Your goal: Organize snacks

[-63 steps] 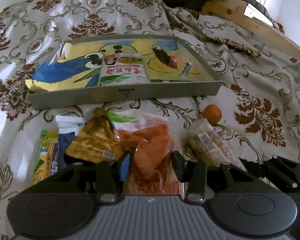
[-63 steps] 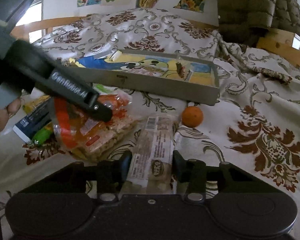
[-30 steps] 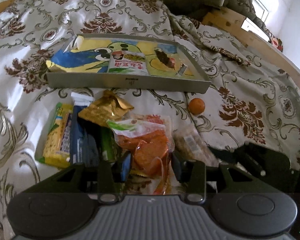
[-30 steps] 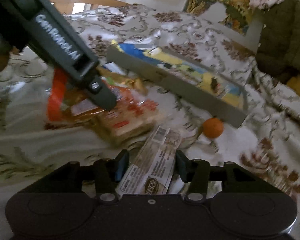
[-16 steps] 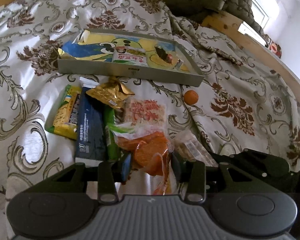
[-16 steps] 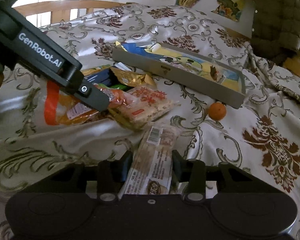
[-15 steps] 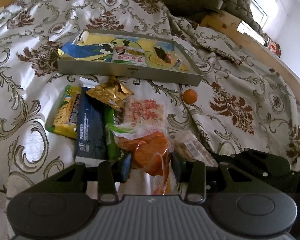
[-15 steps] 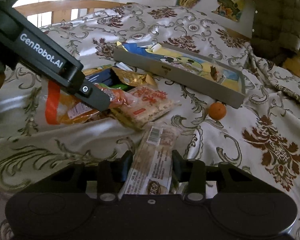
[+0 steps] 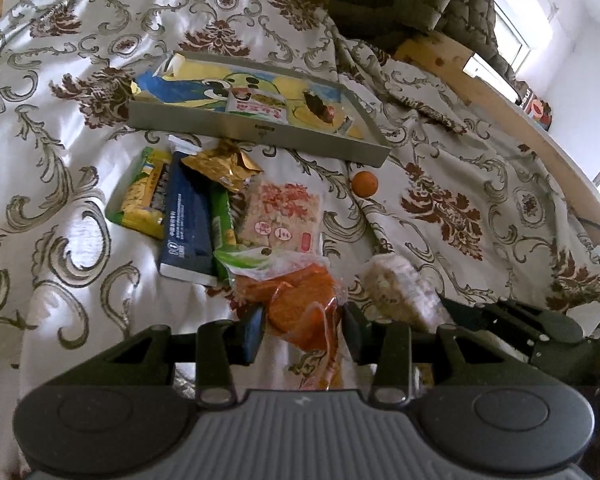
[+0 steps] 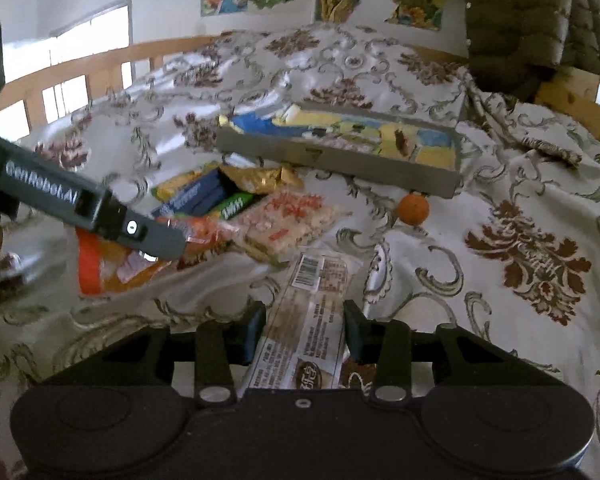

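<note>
Left gripper (image 9: 303, 330) clamped on a crinkly orange snack bag (image 9: 300, 304), lifted above the bed (image 9: 60, 208). Right gripper (image 10: 303, 330), jaws just closed, clamped on a long clear-wrapped biscuit pack (image 10: 312, 312); grey tray (image 10: 340, 156) beyond.

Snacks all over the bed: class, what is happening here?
A person is sorting snacks with two tools. The left hand-held gripper holds an orange snack bag; the right hand-held gripper has just closed on a long clear-wrapped snack bar. The grey tray already holds some packets, while more packets and a small orange fruit lie on the bedspread.
</note>
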Demonstrator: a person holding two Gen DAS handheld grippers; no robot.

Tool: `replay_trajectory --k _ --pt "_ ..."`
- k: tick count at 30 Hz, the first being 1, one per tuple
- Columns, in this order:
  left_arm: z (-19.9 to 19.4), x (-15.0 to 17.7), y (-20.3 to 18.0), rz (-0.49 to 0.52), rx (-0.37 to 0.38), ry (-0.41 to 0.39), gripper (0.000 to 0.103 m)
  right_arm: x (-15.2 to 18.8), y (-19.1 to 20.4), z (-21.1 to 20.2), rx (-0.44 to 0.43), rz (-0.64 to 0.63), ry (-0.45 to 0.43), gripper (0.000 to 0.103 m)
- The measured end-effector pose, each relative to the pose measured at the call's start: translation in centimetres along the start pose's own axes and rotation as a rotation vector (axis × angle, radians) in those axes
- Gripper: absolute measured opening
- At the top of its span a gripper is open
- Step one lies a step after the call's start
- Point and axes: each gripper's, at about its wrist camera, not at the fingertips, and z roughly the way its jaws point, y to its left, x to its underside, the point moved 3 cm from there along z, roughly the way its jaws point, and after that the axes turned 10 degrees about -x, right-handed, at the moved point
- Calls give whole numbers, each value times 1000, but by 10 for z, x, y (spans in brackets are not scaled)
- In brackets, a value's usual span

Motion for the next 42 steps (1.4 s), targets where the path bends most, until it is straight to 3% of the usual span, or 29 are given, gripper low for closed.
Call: replay_trajectory --k 10,20,25,32,37,42 --pt "-11 -21 -3 4 9 -71 45 -24 -3 -12 -6 -26 -92 43" --pt "9 -90 8 -107 19 -163 45 -76 -33 8 0 -88 -155 42" --pt "37 -138 13 -135 0 -210 45 -121 -62 45 -7 -107 -175 41" --pt "102 -195 32 -156 -26 -231 45 -168 -106 127 -32 -103 -190 41" --pt "151 -222 41 -121 -51 -233 45 -186 -131 180 -31 -90 -187 41" --pt "188 -231 49 -163 -49 -219 45 -191 -145 214 -21 -66 -169 41"
